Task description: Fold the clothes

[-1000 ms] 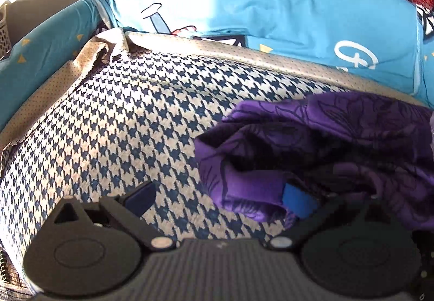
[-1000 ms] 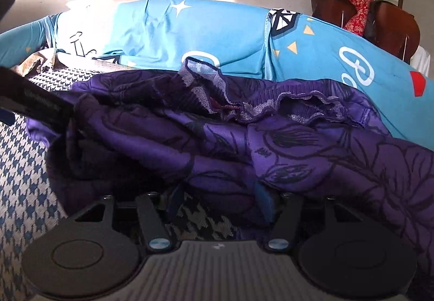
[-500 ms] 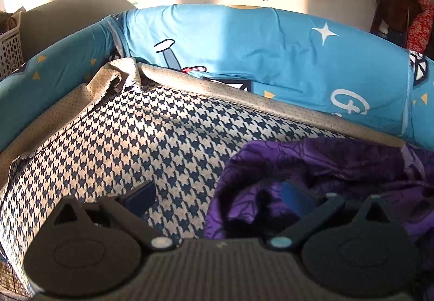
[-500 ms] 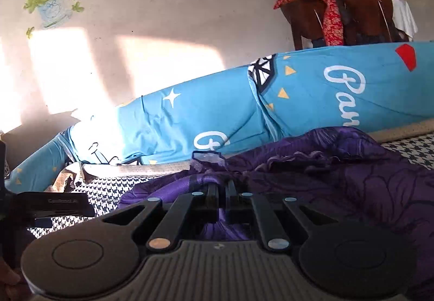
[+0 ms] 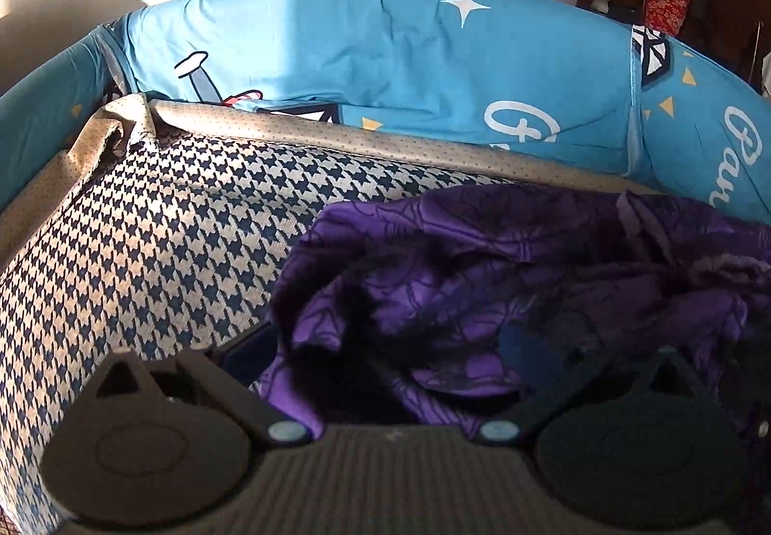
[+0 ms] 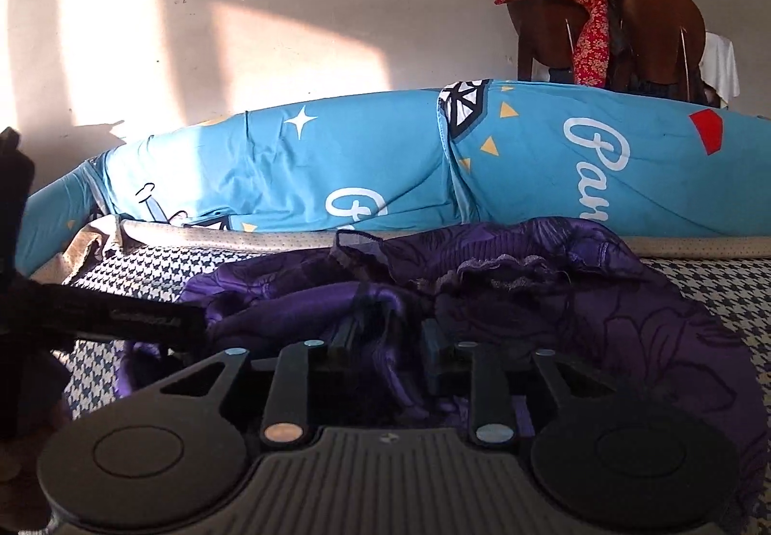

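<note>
Two grippers work on one purple garment (image 5: 506,274) that lies crumpled on a houndstooth bed cover (image 5: 159,236). Nearest, the left gripper (image 5: 390,347) has its fingers (image 5: 250,349) spread wide, with a bunched edge of the cloth lying between them; whether the pads press on it cannot be told. The right gripper (image 6: 385,337) has its fingers (image 6: 344,335) fairly close together and opening, a fold of the purple cloth between them. Beyond the fingers the rest of the garment spreads toward a beige dotted border (image 6: 698,246). Farther back stand blue cushions (image 6: 337,159), then a sunlit wall (image 6: 289,14) and a brown chair (image 6: 650,33) draped with red cloth (image 6: 588,29).
</note>
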